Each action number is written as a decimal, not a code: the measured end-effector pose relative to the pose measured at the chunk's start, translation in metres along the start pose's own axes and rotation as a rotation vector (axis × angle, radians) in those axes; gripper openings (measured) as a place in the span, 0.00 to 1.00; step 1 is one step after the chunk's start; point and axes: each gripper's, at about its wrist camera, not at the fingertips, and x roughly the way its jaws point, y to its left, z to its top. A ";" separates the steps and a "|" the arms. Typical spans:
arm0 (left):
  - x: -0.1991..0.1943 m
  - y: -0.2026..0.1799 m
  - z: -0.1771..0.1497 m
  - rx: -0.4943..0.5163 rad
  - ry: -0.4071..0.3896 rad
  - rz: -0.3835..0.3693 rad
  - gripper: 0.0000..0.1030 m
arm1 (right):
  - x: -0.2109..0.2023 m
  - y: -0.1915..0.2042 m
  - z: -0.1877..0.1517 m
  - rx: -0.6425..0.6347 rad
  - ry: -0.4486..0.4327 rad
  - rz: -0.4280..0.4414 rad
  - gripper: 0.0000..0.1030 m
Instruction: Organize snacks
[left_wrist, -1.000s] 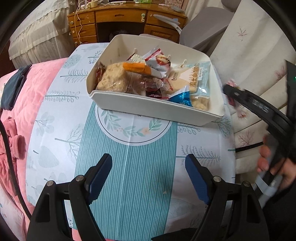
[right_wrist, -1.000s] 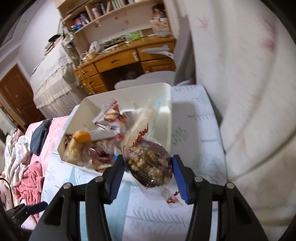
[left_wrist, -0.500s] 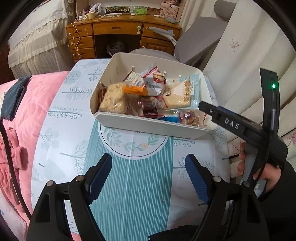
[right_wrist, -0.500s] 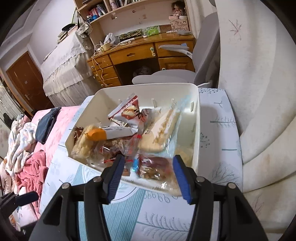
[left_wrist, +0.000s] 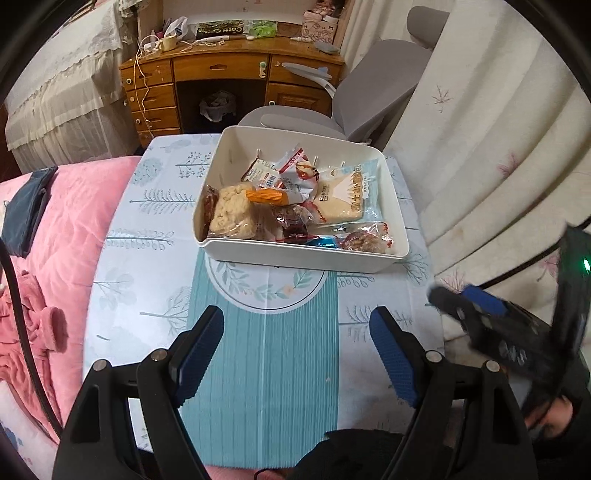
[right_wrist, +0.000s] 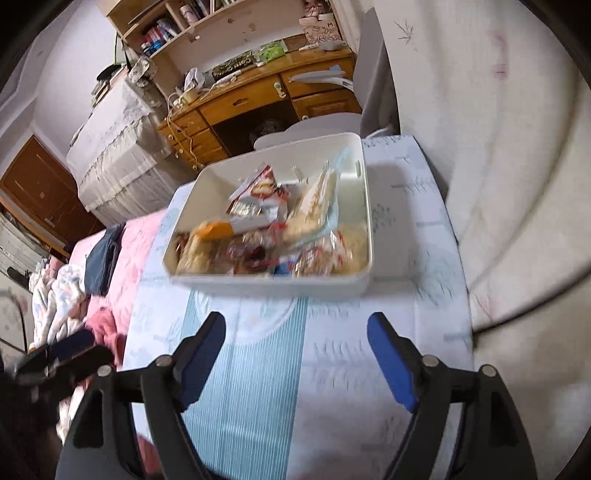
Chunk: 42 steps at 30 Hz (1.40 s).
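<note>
Your left gripper and right gripper match: black arms, ribbed blue pads, silver screws (a green light glows on the right one's body), and you wear dark sleeves.

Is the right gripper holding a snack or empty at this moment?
Empty. The right gripper has just been opening; only tablecloth shows between its blue pads. The nut snack packet lies inside the white bin.

I see bare surface in front of the white bin; curtain crowds its right side, pink bedding its left.
</note>
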 end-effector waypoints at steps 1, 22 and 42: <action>-0.008 0.001 -0.001 0.000 -0.006 0.004 0.78 | -0.008 0.003 -0.005 -0.009 0.009 -0.012 0.81; -0.101 0.006 -0.050 0.058 -0.139 0.117 0.99 | -0.131 0.094 -0.077 -0.072 -0.084 -0.125 1.00; -0.099 -0.002 -0.059 0.113 -0.166 0.140 0.99 | -0.124 0.090 -0.092 -0.005 -0.044 -0.157 1.00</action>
